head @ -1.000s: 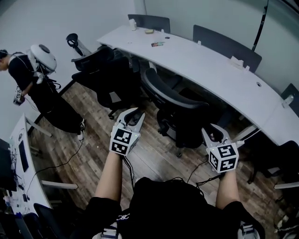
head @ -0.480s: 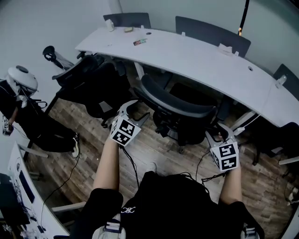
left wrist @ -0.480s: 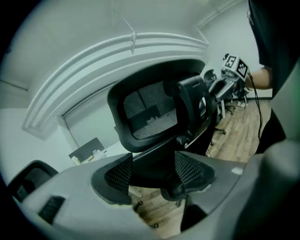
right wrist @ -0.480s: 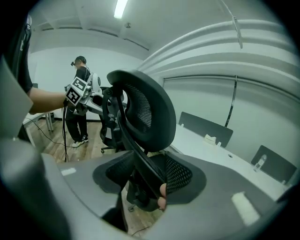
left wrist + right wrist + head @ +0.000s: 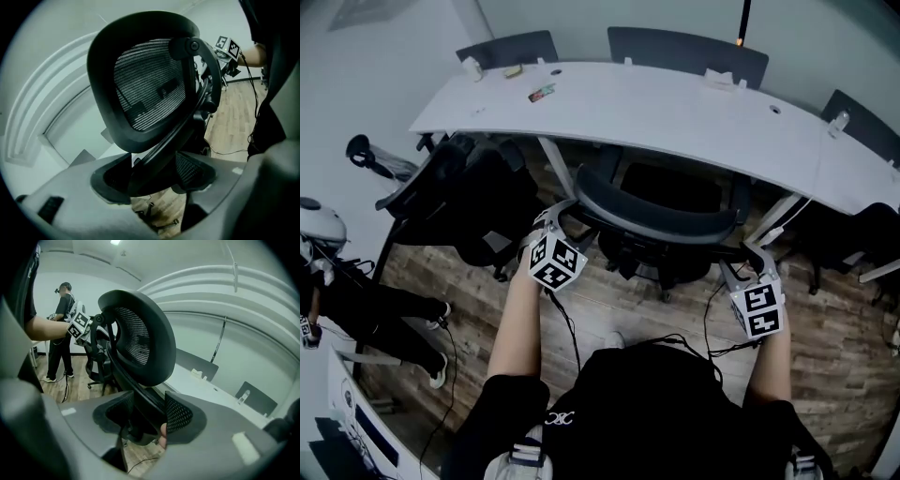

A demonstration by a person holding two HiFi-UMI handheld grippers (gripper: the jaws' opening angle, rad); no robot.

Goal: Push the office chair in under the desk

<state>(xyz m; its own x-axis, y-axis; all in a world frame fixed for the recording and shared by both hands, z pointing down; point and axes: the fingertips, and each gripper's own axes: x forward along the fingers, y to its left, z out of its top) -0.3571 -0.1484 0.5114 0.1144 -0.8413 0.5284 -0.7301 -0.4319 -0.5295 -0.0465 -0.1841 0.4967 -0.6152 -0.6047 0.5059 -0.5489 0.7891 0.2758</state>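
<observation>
The black mesh office chair (image 5: pixel 661 217) stands at the curved white desk (image 5: pixel 675 117), its seat under the desk's edge and its backrest toward me. My left gripper (image 5: pixel 559 214) is at the backrest's left edge and my right gripper (image 5: pixel 753 259) at its right edge. In the left gripper view the chair's back frame (image 5: pixel 154 140) runs between the left gripper's (image 5: pixel 152 176) opening jaws, with gaps beside the pads. In the right gripper view the right gripper (image 5: pixel 145 420) stands open around the dark frame bar (image 5: pixel 133 390) below the mesh back (image 5: pixel 136 336).
A second black chair (image 5: pixel 473 202) stands at the left by the desk's end, another (image 5: pixel 848 246) at the right. Dark chair backs (image 5: pixel 686 42) line the desk's far side. A person (image 5: pixel 356 305) stands at the left. Cables (image 5: pixel 572 328) trail over the wooden floor.
The chair has rolled forward toward the desk with both grippers following it. Both grippers' jaws now stand wider than a second ago.
</observation>
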